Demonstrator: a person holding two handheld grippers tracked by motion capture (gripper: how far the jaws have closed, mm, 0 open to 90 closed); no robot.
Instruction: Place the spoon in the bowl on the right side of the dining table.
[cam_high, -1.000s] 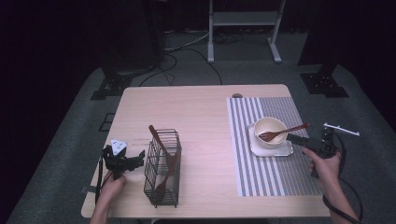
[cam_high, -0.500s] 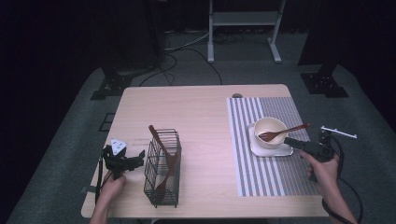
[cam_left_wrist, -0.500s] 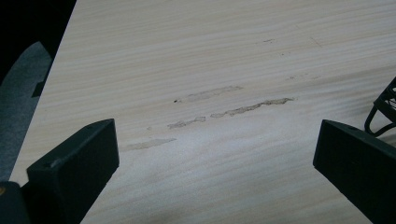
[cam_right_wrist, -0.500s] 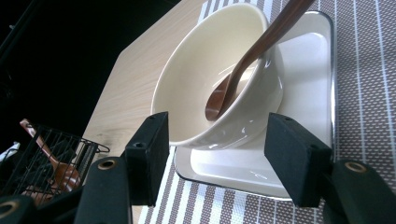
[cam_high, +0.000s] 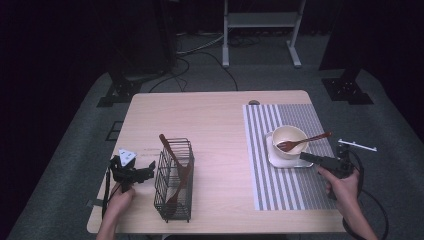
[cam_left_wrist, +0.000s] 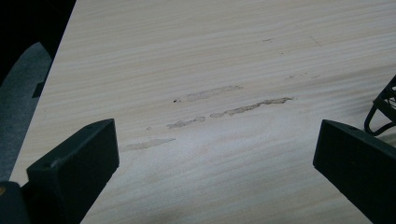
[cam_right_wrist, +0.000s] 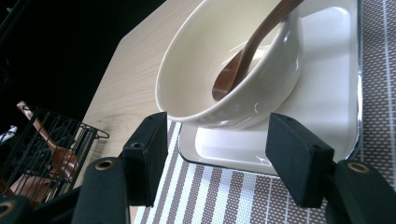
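two grippers are at work here, and only one has moved. the right gripper (cam_high: 311, 158) has slid in over the last second from beyond the striped placemat (cam_high: 290, 187) toward the cream bowl (cam_high: 289, 139), and its tips now sit at the near right edge of the white square plate (cam_high: 276, 159) under that bowl. in the right gripper view its jaws stand spread, empty, with the bowl (cam_right_wrist: 229, 70) framed between them and the plate (cam_right_wrist: 322, 102) just ahead. the wooden fork (cam_high: 304, 142) rests in the bowl, head down inside, handle leaning out over the rim on the side away from the wire basket (cam_high: 174, 181); the gripper is not touching it yet. the approach reads as a reach for the bowl, its plate or the fork, though which one i cannot tell; the jaws sit low, level with the bowl's wall rather than the handle.

the left gripper (cam_high: 142, 172) has stayed put, far from the bowl on the basket's outer side, jaws wide apart over bare tabletop (cam_left_wrist: 196, 70). two wooden utensils (cam_high: 175, 170) stand tilted in the basket.
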